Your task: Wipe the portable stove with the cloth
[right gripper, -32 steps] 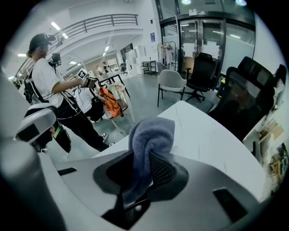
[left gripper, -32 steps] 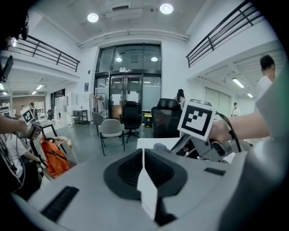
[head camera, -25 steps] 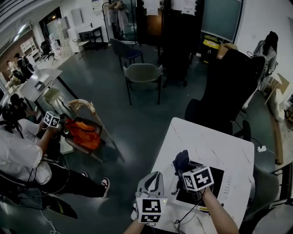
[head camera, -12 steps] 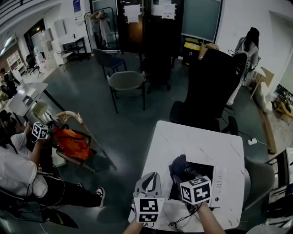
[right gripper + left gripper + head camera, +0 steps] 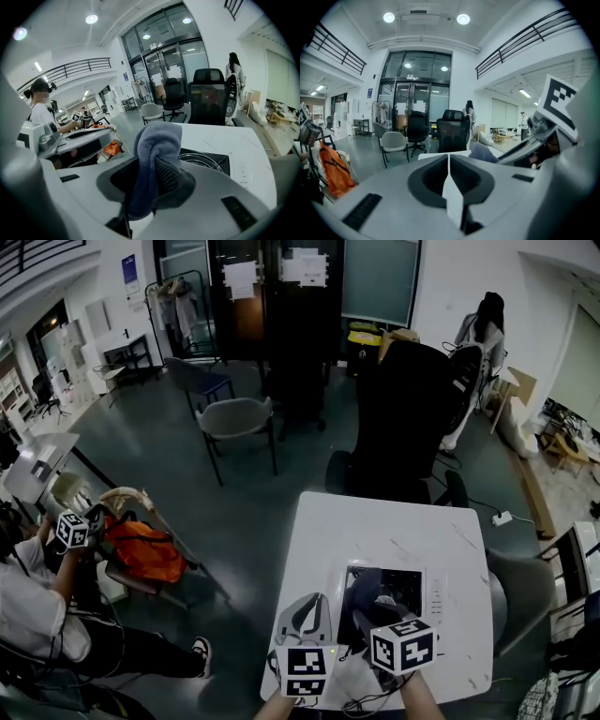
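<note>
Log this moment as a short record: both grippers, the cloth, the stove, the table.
left gripper: jaws shut together, nothing between them; held left of the stove, at the near left part of the table
right gripper: jaws shut on the cloth
cloth: blue-grey, bunched, held over the stove's left part; contact cannot be told
stove: black top with a round burner ring, white strip on its right side, resting on the table
table: white
</note>
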A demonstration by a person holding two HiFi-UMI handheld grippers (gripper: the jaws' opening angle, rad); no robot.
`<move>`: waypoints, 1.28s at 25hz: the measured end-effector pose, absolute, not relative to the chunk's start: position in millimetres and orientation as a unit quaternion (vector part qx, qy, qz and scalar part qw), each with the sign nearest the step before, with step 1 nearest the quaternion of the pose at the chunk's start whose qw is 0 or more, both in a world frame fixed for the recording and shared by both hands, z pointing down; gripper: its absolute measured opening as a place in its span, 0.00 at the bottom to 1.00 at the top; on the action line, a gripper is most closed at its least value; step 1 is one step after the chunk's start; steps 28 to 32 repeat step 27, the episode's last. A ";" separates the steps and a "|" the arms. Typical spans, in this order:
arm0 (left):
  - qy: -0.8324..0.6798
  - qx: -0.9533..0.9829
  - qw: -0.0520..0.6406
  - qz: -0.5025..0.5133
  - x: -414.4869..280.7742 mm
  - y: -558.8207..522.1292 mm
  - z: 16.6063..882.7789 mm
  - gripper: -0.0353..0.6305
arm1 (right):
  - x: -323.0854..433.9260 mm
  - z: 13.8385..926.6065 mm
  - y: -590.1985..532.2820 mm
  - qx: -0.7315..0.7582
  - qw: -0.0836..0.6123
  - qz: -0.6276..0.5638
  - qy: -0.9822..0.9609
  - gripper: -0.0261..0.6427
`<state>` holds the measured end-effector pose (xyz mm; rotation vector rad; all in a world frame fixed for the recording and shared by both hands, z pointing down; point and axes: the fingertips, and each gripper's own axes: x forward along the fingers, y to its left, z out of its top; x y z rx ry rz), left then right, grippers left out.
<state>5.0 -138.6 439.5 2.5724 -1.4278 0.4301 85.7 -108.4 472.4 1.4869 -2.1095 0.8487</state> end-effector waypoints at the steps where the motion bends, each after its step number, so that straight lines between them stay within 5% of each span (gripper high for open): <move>1: -0.476 0.863 0.083 0.144 7.0 -137.3 439.6 0.09 | 85.9 472.6 -105.2 0.537 0.207 0.308 -0.758 0.19; 32: -0.451 0.878 0.077 0.140 35.8 -110.7 433.2 0.09 | 104.1 473.5 -60.9 0.578 0.163 0.329 -0.729 0.19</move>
